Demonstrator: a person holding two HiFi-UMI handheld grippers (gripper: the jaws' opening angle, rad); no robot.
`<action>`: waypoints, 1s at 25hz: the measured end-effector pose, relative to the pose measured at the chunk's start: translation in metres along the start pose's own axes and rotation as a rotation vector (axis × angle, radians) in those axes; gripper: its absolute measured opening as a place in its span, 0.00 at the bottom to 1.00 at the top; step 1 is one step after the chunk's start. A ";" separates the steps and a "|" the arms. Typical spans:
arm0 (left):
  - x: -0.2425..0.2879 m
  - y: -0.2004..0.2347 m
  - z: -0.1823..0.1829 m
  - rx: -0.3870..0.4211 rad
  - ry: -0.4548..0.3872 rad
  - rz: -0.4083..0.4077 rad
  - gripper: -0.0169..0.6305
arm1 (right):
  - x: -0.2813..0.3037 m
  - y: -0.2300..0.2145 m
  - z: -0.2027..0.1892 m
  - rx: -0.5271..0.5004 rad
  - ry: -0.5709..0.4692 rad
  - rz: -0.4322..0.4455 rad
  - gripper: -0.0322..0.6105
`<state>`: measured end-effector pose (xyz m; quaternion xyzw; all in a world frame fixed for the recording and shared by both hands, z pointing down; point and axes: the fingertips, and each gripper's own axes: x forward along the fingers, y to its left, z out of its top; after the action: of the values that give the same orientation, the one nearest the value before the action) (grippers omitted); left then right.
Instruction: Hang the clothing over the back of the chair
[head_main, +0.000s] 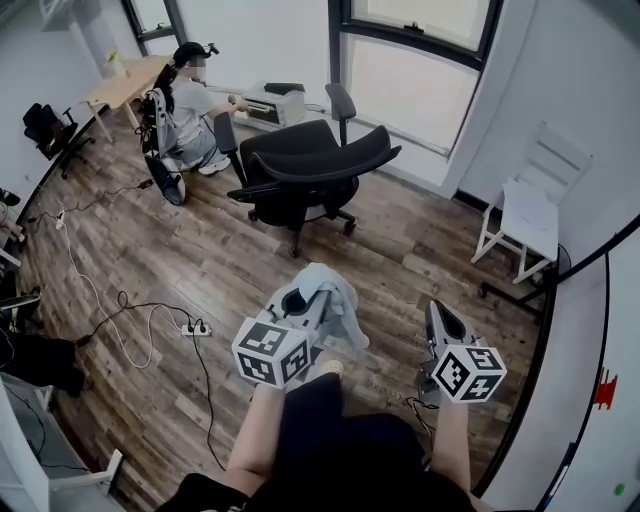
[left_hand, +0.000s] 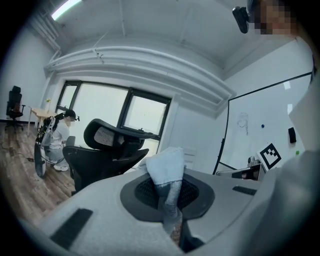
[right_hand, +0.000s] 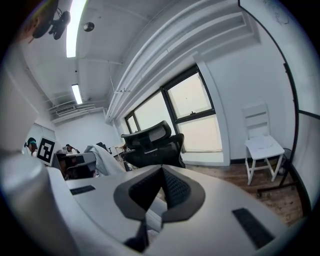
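Note:
A black office chair (head_main: 310, 165) stands on the wood floor ahead of me, in front of the window; it also shows in the left gripper view (left_hand: 107, 145) and in the right gripper view (right_hand: 150, 142). My left gripper (head_main: 300, 298) is shut on a pale blue-grey piece of clothing (head_main: 338, 308), which bunches up above the jaws (left_hand: 165, 165) and hangs down to the right. My right gripper (head_main: 440, 318) is held beside it, apart from the cloth. Its jaws meet at the tips (right_hand: 161, 170) and I see nothing between them. Both grippers are well short of the chair.
A white wooden chair (head_main: 525, 215) stands by the right wall. A person (head_main: 185, 110) sits on the floor at the back left near a desk (head_main: 125, 80). A power strip (head_main: 195, 328) with cables lies on the left floor. A glass partition (head_main: 600, 300) runs along my right.

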<state>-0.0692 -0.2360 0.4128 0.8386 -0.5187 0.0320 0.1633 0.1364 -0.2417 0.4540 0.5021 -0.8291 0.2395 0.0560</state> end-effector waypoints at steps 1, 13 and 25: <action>0.004 0.004 0.003 0.004 0.002 -0.006 0.05 | 0.006 0.000 0.003 0.002 -0.003 -0.002 0.05; 0.045 0.031 0.065 0.038 -0.032 -0.170 0.05 | 0.063 0.012 0.026 -0.007 -0.037 -0.025 0.05; 0.083 0.067 0.169 0.045 -0.177 -0.254 0.05 | 0.107 0.030 0.062 -0.032 -0.112 -0.009 0.05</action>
<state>-0.1092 -0.3869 0.2876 0.9004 -0.4202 -0.0514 0.1008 0.0673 -0.3443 0.4249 0.5174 -0.8324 0.1975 0.0189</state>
